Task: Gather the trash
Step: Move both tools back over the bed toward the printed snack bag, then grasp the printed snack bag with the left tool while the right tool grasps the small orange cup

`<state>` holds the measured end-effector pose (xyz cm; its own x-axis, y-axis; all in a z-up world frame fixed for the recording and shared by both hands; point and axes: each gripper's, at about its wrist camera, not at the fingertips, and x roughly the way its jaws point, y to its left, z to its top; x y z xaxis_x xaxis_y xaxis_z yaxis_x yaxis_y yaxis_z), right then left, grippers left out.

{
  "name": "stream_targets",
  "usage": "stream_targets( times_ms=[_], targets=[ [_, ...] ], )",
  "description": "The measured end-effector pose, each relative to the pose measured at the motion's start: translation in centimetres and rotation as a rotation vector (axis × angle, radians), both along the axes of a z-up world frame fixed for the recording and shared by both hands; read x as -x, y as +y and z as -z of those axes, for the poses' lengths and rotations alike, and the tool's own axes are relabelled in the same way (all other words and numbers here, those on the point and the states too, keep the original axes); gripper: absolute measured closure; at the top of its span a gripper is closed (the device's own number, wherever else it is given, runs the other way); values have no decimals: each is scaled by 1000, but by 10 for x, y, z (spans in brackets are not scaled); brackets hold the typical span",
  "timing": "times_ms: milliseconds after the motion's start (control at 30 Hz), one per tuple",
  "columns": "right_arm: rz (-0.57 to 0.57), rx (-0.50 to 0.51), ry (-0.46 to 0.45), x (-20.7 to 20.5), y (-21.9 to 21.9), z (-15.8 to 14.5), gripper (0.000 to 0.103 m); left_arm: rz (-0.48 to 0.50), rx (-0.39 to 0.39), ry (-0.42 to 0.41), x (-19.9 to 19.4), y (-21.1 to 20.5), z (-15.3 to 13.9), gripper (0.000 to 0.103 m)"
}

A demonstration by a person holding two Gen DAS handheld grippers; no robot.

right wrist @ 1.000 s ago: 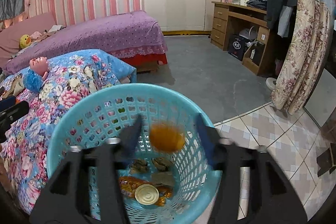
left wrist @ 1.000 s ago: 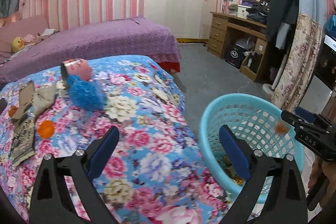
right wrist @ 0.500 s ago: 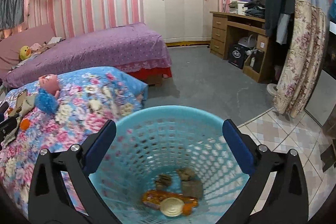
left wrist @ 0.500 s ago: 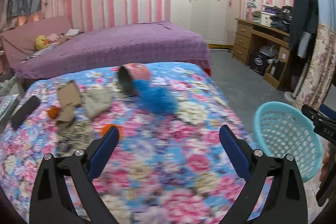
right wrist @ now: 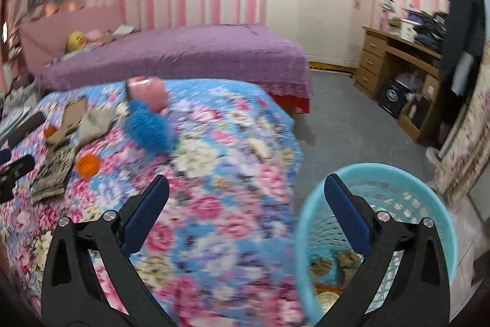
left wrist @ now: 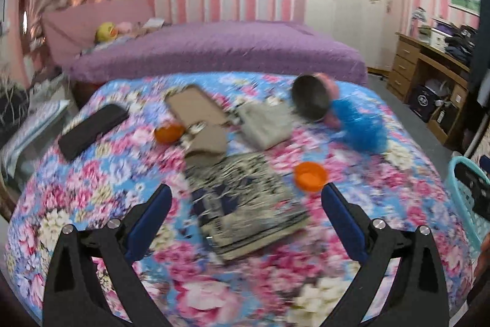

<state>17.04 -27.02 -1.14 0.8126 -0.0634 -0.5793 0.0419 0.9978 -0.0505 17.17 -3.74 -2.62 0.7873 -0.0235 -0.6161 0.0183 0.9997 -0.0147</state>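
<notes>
**Two empty grippers over the flowered bed**

Both grippers stand with jaws spread wide and nothing between them. In the left wrist view, the left gripper (left wrist: pixel 246 206) sits at the lower centre, above a patterned paper packet (left wrist: pixel 245 210) lying flat on the floral bedspread (left wrist: pixel 122 173). An orange cap (left wrist: pixel 310 176) lies just right of the packet; a second orange piece (left wrist: pixel 168 133) rests up and left, beside brown cardboard scraps (left wrist: pixel 199 124). A black flat object (left wrist: pixel 92 131) lies at the left. In the right wrist view, the right gripper (right wrist: pixel 246 198) hangs at the lower centre over the bedspread's edge, with the turquoise basket (right wrist: pixel 428 204) on the floor at lower right, holding scraps and a round lid (right wrist: pixel 326 299).
</notes>
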Motion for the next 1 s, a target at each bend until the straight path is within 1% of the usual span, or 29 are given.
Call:
stream_targets(
  times_ms=[100,133,267,367,467,600,700,733,800,867,933,967,1000],
  targets=[
    [-30,1,30,-7,19,9,4,-32,-26,27,-9,15,13,7],
    [-36,7,37,-9,24,12,4,-42,-24,48,-14,20,19,7],
    [-27,-4,53,-16,30,19,4,-43,31,114,-23,31,31,7],
    [-10,-31,72,-20,29,24,4,-41,55,134,-25,34,34,7],
    [-1,-22,93,-24,30,28,4,-34,64,164,-29,34,39,7],
    [2,-19,97,-28,30,30,4,-26,75,210,-38,35,47,7],
    [15,-32,101,-32,29,31,4,-29,100,221,-42,36,49,7],
    [20,-40,102,-33,28,31,4,-26,94,229,-43,35,49,7],
    [26,-54,100,-35,27,31,4,-14,55,245,-46,27,51,7],
    [25,-57,95,-36,29,30,4,27,47,244,-48,17,51,10],
    [23,-49,81,-36,34,28,4,66,29,237,-48,7,49,24],
    [19,-42,76,-35,36,27,4,74,23,235,-48,5,49,28],
    [15,-36,74,-34,39,27,4,84,17,229,-47,3,48,41]
  ],
)
